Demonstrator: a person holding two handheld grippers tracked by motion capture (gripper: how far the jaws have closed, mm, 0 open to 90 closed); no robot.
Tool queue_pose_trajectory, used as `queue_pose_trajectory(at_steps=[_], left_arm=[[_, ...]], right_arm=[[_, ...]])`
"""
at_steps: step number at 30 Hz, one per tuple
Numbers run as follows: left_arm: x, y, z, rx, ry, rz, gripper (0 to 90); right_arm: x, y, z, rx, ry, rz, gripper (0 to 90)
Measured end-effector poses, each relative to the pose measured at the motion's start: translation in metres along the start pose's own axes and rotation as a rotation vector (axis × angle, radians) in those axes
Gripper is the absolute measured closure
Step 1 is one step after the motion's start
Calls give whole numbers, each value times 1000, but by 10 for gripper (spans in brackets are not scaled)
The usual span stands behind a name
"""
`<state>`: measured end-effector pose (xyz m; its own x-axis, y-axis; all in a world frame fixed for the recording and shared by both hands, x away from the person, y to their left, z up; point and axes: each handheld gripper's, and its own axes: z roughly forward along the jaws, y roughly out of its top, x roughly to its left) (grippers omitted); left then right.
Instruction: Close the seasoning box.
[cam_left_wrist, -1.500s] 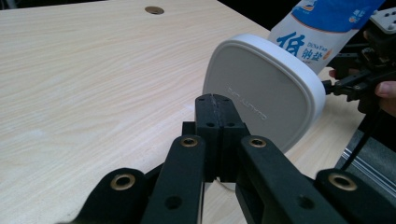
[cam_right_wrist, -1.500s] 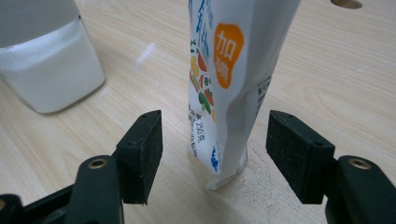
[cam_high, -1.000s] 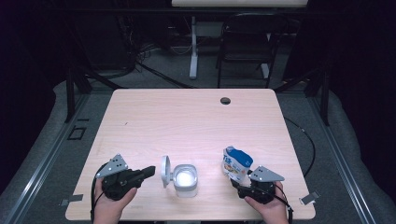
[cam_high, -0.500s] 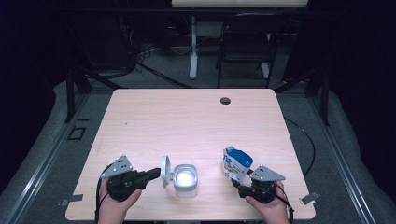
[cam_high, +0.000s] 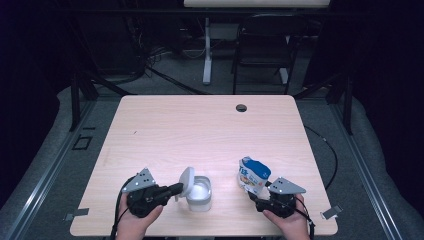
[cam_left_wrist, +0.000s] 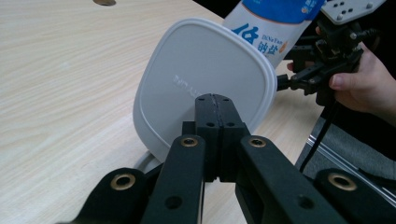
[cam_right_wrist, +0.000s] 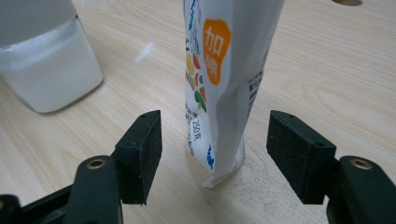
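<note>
A white square container (cam_high: 201, 194) stands near the table's front edge, its hinged lid (cam_high: 186, 180) raised on the left side. My left gripper (cam_high: 176, 189) is shut, and its closed tips rest against the lid's (cam_left_wrist: 196, 70) face. In the left gripper view (cam_left_wrist: 215, 100) no gap shows between the jaws. A blue and white bag (cam_high: 253, 175) stands upright to the right of the container. My right gripper (cam_high: 256, 194) is open, with one jaw on each side of the bag's (cam_right_wrist: 219, 70) lower part and clear space on both sides (cam_right_wrist: 217, 144).
A light wooden table (cam_high: 200, 130) carries everything, with a dark cable hole (cam_high: 241, 107) near its far edge. The container (cam_right_wrist: 46, 70) stands left of the bag in the right gripper view. A chair (cam_high: 262, 55) and a desk leg stand beyond the table.
My left gripper has moved right, up to the raised lid, and the lid has shifted slightly toward the container. The right gripper and the bag have stayed put.
</note>
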<state>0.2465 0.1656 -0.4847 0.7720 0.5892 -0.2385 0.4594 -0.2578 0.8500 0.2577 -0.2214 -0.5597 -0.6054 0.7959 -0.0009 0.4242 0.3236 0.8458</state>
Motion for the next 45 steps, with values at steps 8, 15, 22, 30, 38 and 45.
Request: queue_pose_trajectory(at_steps=[8,15,22,30,38,45], left_arm=[[-8,-1,7,20,-14,21,900],[-3,-1,1,8,-2,10,900],[3,-1,-5,-5,18,1,900],[18,-4,-17,-20,58,-34,900],[41,-14,-28,-28,122,-90,900],[65,-28,-36,-38,181,-152,898]], right_arm=[[0,0,0,-4,2,-3,354],[0,0,0,-1,1,-4,354],[0,0,0,-6,1,-4,354],[-1,0,0,4,0,-4,354],[-1,0,0,2,2,-4,354],[-3,-1,0,4,-2,-1,354]])
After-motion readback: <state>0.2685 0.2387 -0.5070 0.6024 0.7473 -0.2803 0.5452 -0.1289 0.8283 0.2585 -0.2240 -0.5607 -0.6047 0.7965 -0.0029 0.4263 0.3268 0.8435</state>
